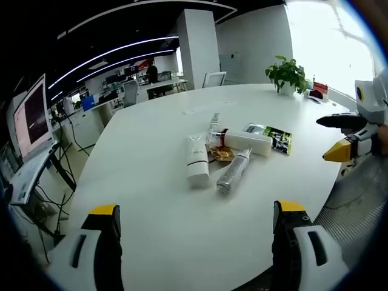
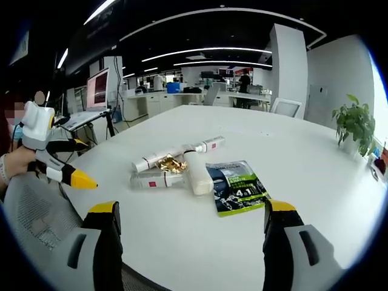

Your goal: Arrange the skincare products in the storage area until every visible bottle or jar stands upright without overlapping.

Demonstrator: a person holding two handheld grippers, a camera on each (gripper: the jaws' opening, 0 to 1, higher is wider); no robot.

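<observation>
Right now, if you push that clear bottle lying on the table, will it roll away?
Probably: the clear bottle looks round and lies on its side. The white tube beside it may block one way. It looks smooth, so perhaps slippery.

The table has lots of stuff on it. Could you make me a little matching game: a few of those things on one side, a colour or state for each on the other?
Things:
1. plant
2. white tube
3. packet
4. gold wrapper

Descriptions:
A. lying flat, green and black
B. upright, at the far edge of the table
C. crumpled and shiny, among the bottles
D. lying on its side

Pairs: 1-B, 2-D, 3-A, 4-C
</observation>
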